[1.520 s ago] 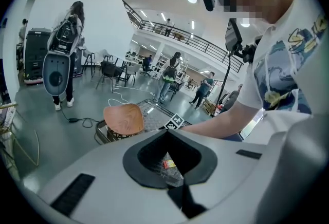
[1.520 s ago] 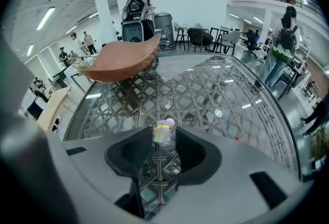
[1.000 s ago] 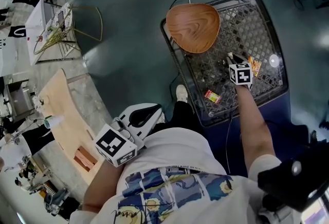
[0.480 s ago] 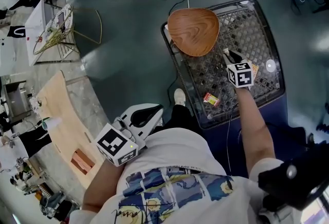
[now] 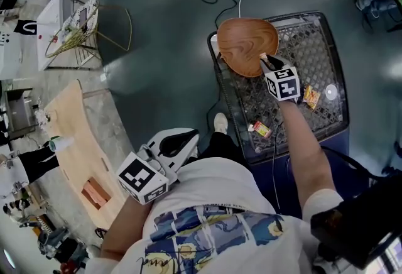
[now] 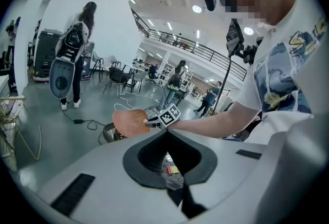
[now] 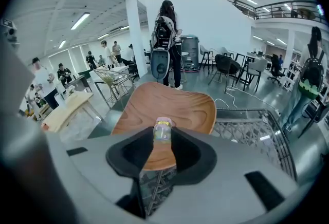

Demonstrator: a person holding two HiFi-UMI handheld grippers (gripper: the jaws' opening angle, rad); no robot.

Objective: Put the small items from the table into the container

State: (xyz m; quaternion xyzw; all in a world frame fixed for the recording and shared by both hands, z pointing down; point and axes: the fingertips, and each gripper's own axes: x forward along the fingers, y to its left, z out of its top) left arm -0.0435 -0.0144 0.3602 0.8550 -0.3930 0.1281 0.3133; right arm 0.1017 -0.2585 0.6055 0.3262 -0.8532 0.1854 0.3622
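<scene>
Wood-grain bowl (image 5: 247, 46) sits right under the tip of my right tool (image 5: 266, 64), which hangs just over the bowl's near rim. Its 2 jaws are part-way spread and pinch 1 small clear-wrapped piece (image 7: 163, 130) with a yellow band. The piece stands up between the pads, and the bowl's hollow fills the view straight ahead of it.

Below and behind this tool spreads the black mesh surface (image 5: 314, 46) that carries the bowl at its far left corner. An orange packet (image 5: 311, 96) lies on the mesh just to the right of the tool's marker cube. A white round disc (image 5: 331, 92) is a little further right. A red-and-yellow packet (image 5: 259, 129) lies behind the tool, toward me, close beside my forearm.

My left tool (image 5: 182, 139) is held close to my body, well apart from the surface and off its left edge. Its jaws look pressed together with nothing between them.
</scene>
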